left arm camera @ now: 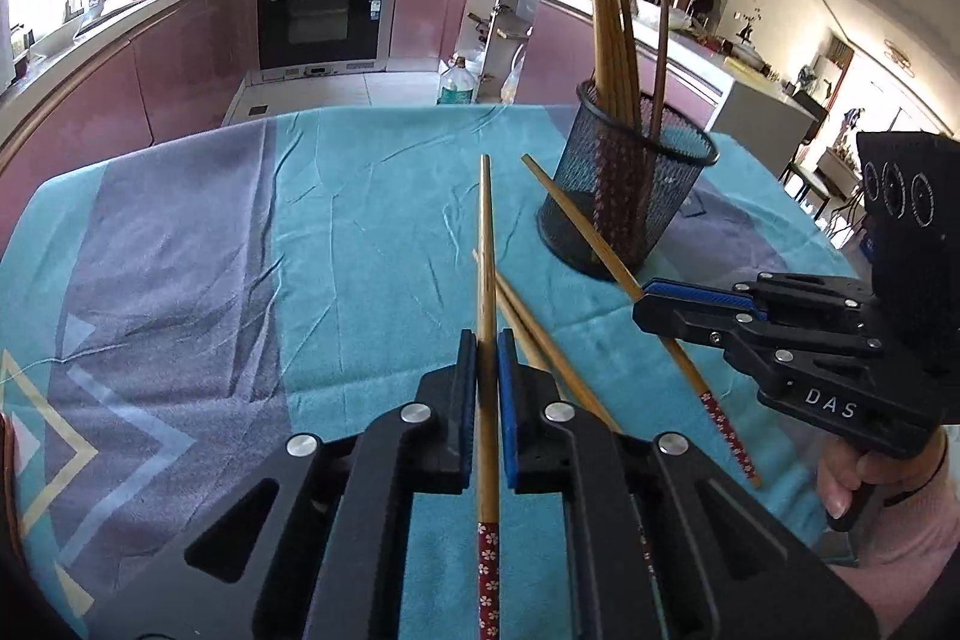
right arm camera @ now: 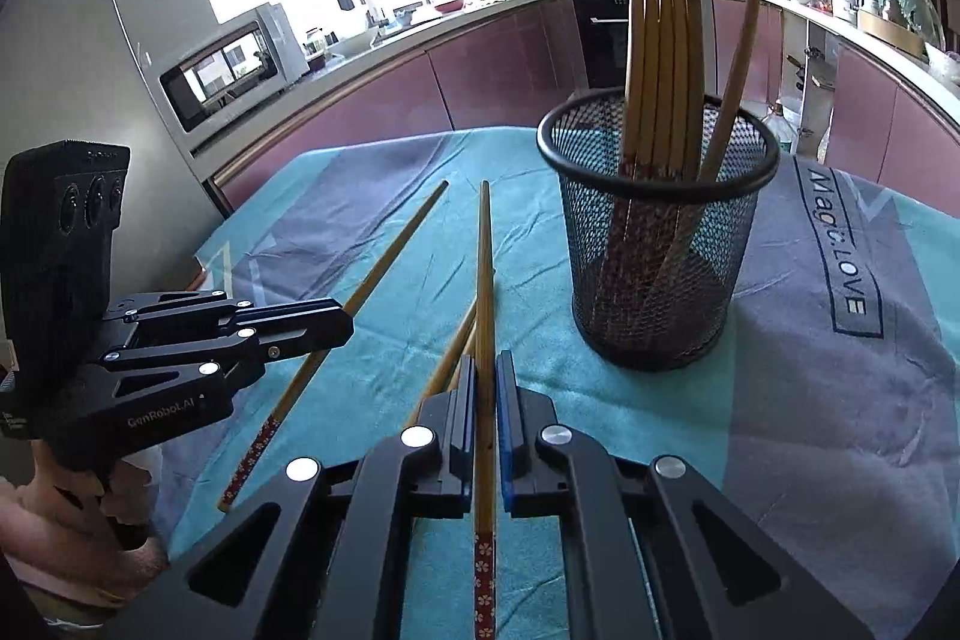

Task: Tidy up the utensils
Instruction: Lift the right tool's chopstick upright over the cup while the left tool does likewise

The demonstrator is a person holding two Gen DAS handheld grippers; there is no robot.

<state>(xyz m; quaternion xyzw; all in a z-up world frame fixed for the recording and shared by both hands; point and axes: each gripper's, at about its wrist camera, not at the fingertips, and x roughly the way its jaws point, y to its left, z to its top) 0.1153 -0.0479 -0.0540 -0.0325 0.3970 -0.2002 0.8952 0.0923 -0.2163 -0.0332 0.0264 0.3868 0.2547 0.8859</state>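
Note:
My left gripper (left arm camera: 487, 343) is shut on a wooden chopstick (left arm camera: 486, 232) with a red flowered end, held above the cloth and pointing away from me. My right gripper (right arm camera: 486, 367) is shut on a second such chopstick (right arm camera: 485, 274). Each view shows the other gripper from the side: the right gripper (left arm camera: 645, 301) clamps its stick at mid-length, and so does the left gripper (right arm camera: 345, 325). A black mesh holder (left arm camera: 630, 196) (right arm camera: 654, 244) stands just beyond, with several chopsticks upright in it. Two loose chopsticks (left arm camera: 540, 346) (right arm camera: 450, 358) lie crossed on the cloth under the held ones.
A teal and grey tablecloth (left arm camera: 360, 196) (right arm camera: 840, 400) covers the table. Past its far edge are purple kitchen cabinets, an oven (left arm camera: 324, 16), a microwave (right arm camera: 234, 70) and a water bottle (left arm camera: 459, 82) on the floor. A hand (left arm camera: 840, 484) grips the right gripper's handle.

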